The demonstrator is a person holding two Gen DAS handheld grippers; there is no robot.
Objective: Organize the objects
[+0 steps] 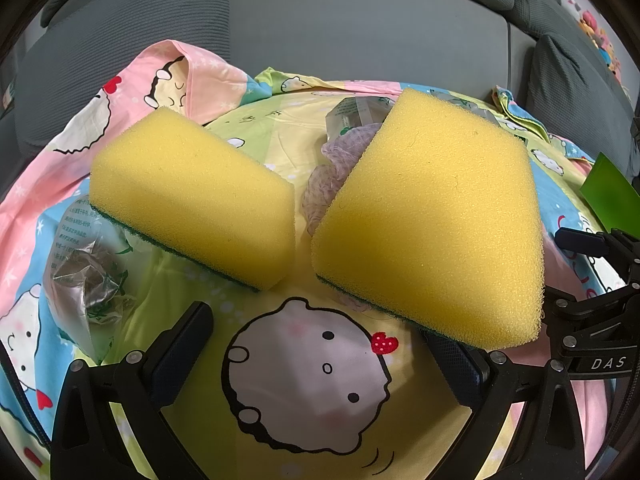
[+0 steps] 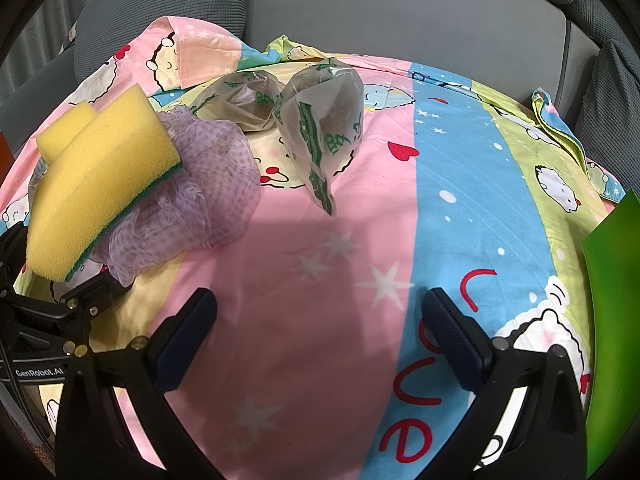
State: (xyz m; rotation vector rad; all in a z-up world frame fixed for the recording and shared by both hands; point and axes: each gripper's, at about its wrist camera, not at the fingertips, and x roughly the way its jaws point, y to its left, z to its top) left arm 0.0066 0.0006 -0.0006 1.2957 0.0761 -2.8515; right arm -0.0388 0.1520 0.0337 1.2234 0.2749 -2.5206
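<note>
Left gripper [image 1: 320, 344]: jaws wide — empty
Right gripper [image 2: 320, 328]: jaws wide — empty
Sponges [image 1: 192, 196]: two, side by side on cartoon sheet [image 2: 328, 280]

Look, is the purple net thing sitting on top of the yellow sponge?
No, the yellow sponge lies on top of the purple mesh puff, which bulges out from under its green edge.
</note>
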